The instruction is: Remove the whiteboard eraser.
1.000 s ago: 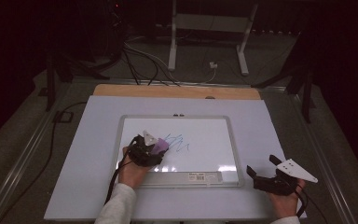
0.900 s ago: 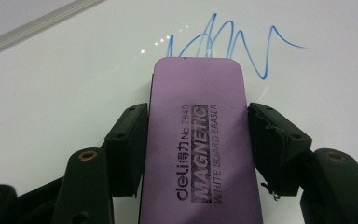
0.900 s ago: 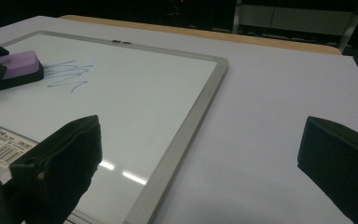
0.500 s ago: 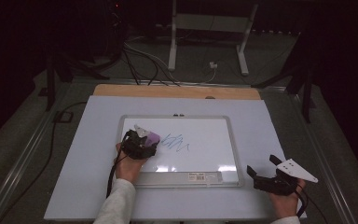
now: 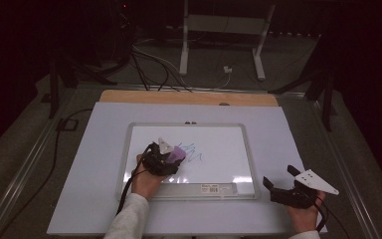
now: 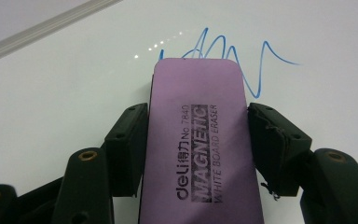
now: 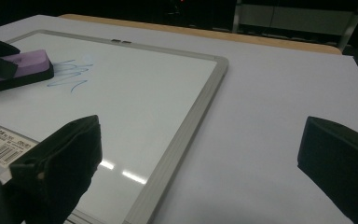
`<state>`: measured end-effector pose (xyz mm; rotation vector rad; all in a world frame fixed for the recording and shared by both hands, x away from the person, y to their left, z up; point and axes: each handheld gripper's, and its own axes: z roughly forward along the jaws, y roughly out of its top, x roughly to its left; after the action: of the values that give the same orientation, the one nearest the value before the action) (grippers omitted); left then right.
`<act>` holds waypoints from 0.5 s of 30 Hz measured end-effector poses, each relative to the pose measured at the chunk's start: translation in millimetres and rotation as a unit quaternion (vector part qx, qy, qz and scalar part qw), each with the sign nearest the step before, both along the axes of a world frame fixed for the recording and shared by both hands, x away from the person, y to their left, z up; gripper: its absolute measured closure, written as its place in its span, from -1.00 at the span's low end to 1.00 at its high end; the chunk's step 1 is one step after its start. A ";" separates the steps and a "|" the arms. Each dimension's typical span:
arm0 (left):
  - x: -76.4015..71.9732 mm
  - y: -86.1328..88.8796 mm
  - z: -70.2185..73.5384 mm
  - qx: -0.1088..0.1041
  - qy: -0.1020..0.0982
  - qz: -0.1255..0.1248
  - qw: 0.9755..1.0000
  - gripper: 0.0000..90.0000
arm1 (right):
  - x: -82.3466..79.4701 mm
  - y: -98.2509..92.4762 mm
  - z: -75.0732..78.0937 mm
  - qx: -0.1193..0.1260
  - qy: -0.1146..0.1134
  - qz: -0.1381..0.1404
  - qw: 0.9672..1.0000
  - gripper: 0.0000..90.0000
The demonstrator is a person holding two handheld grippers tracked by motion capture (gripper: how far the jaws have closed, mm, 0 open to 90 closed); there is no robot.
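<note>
Eraser [image 6: 199, 140]: purple, flat on whiteboard [image 5: 219, 149], touching blue scribble [image 6: 242, 60]
Left tongs [image 6: 198, 144]: clamped on eraser's sides
Right tongs [image 7: 200, 158]: spread wide, empty, over desk [image 5: 288, 124]

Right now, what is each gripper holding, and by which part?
Left gripper clamps the purple eraser by its long sides, mid-length. Right gripper is open, holding nothing.

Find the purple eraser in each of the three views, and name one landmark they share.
High view: eraser left of centre, on the whiteboard.
Left gripper view: eraser centre, between the jaws.
Right gripper view: eraser far left.
Shared landmark: blue scribble beside it.
</note>
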<state>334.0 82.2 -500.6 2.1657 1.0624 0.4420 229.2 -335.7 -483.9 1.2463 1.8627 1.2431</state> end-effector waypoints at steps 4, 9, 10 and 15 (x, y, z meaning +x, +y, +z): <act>8.8 5.8 1.5 0.018 -0.005 0.039 0.999 -0.07 | 0.1 -0.7 -0.1 -0.001 0.000 -0.001 1.000 -1.00; 24.2 14.3 2.7 0.036 -0.009 0.083 0.996 -0.07 | -0.2 -0.5 0.2 -0.003 -0.001 -0.001 1.000 -1.00; 26.2 15.2 2.2 0.030 -0.006 0.086 0.996 -0.07 | 0.0 -0.7 0.1 -0.003 -0.001 -0.001 1.000 -1.00; 23.6 9.6 2.3 0.029 -0.005 0.078 0.997 -0.07 | 0.4 -0.5 -0.2 -0.003 0.000 0.000 1.000 -1.00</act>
<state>357.6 91.8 -498.3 2.1351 1.2326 0.5614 229.5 -336.2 -484.1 1.2444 1.8642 1.2369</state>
